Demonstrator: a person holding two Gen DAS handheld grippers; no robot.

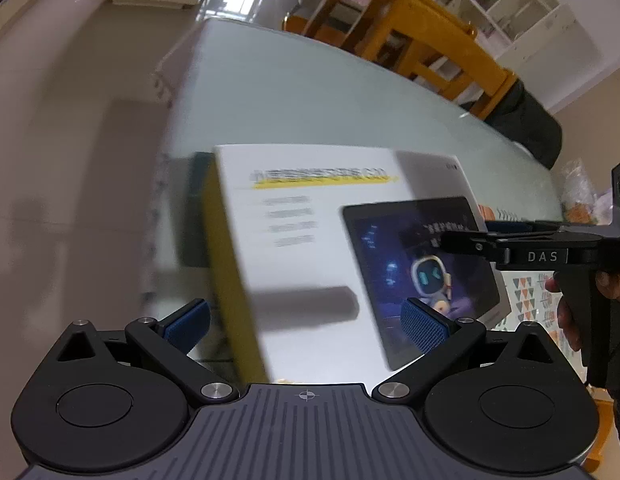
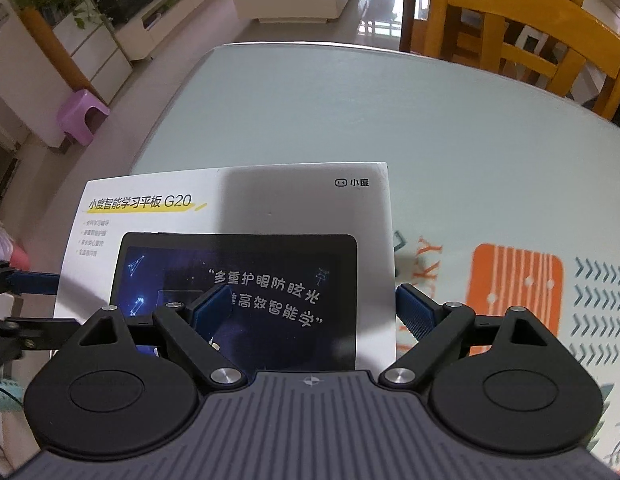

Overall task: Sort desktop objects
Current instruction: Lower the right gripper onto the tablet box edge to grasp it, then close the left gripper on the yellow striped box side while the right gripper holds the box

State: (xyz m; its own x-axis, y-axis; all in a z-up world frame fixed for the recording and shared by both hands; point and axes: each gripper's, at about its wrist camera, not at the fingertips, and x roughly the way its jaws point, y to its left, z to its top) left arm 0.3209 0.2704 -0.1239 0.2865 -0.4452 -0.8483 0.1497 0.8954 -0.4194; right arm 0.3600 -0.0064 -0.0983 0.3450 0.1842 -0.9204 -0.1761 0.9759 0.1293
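Flat white tablet box (image 2: 238,208) with glossy print, straddled by spread jaws of left gripper (image 1: 306,326) and right gripper (image 2: 313,308), smooth pale desk (image 2: 389,120).

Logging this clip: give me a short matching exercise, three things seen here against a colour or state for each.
Things:
1. tablet box
2. chair
3. stool

Colour or state:
A. purple, on the floor
B. white with a yellow side, between the open left gripper and right gripper
C. orange wood, behind the table

Pairs: 1-B, 2-C, 3-A
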